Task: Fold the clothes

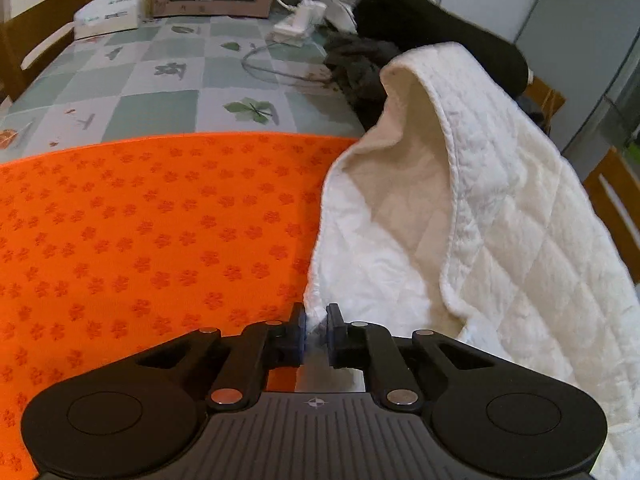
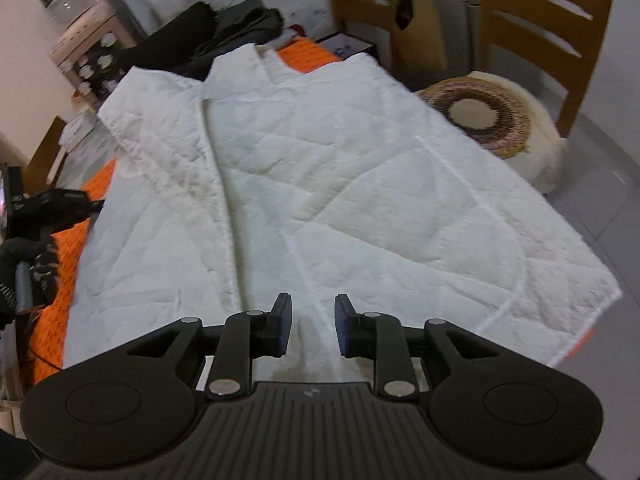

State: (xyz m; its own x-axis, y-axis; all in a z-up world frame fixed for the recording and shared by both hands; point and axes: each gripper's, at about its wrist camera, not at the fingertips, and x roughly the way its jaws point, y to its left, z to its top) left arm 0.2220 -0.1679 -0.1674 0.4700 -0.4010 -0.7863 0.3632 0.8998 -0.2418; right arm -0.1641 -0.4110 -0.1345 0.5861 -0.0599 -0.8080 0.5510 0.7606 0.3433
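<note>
A white quilted vest [image 2: 320, 184] lies on an orange paw-print mat [image 1: 140, 232]. In the left wrist view my left gripper [image 1: 316, 330] is shut on a corner of the vest [image 1: 480, 220] and holds that side lifted, so the cream lining shows. In the right wrist view my right gripper [image 2: 312, 326] is open and empty just above the vest's near hem, fingers on either side of the front opening. The left gripper [image 2: 52, 204] shows there at the far left, over the mat [image 2: 60, 248].
A pile of dark clothes [image 1: 420, 32] lies at the back of the checked tablecloth [image 1: 160, 92], next to a cable and a white adapter [image 1: 296, 24]. A tissue box [image 1: 108, 16] and a framed tray stand behind. A wooden chair [image 2: 544, 36] with a round cushion [image 2: 488, 120] is on the right.
</note>
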